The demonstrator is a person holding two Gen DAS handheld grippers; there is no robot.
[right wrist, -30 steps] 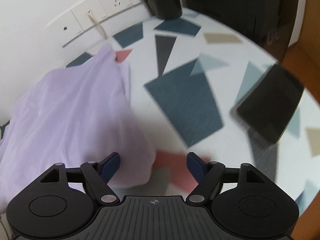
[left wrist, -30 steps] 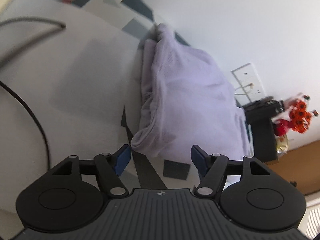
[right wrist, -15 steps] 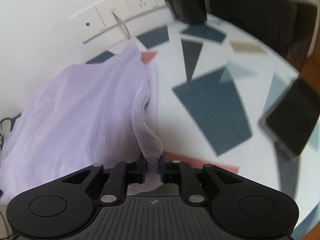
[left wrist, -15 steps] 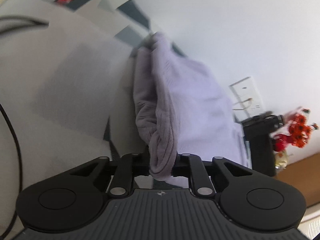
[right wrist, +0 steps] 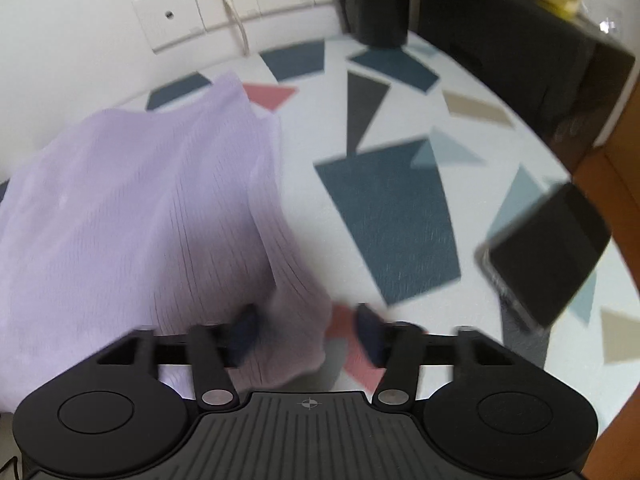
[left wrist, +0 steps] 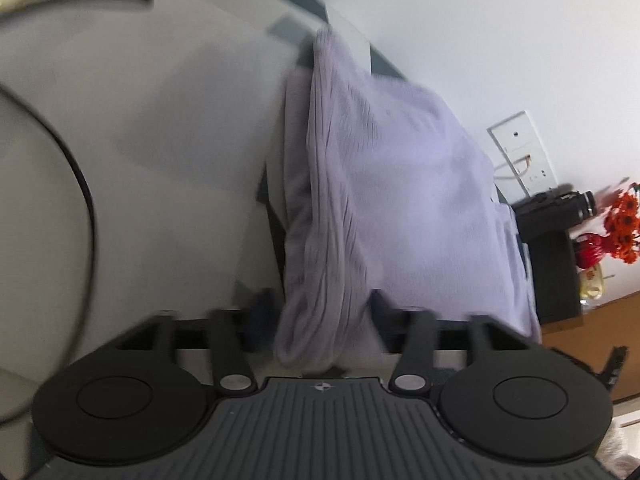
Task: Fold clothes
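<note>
The lilac ribbed garment (left wrist: 400,200) lies on the patterned tablecloth (right wrist: 384,208), bunched against the white wall (left wrist: 500,40) below the row of wall sockets (right wrist: 224,4). It is already folded at least once: from the left wrist camera 2 layers show along its near edge, one stacked on the other.

The left gripper (left wrist: 316,320) has a thick rolled edge of the garment between its fingers. Its jaws are opening, and the blurred pads stand on either side of the roll without pressing it flat, so the cloth reads as released rather than gripped. The right gripper (right wrist: 304,332) is in the same state at the other end: its jaws are opening, a corner of the garment hangs down between the blue pads (right wrist: 370,336), nearer the left pad, with a clear gap to the right one.

The step in hand looks like letting go at the end of a fold or a repositioning pull, both hands dropping the edge together. How much folding is left is hard to judge, since the far part of the garment is rumpled against the wall.

The next move calls for backing both grippers clear so the open fingers do not drag the edge out of place. After that, the loose fabric may want squaring or a fresh edge picking up. A black phone (right wrist: 548,256) lies on the cloth to the right, well apart from the garment, and a dark cable (left wrist: 86,184) curves across the surface on the left.
</note>
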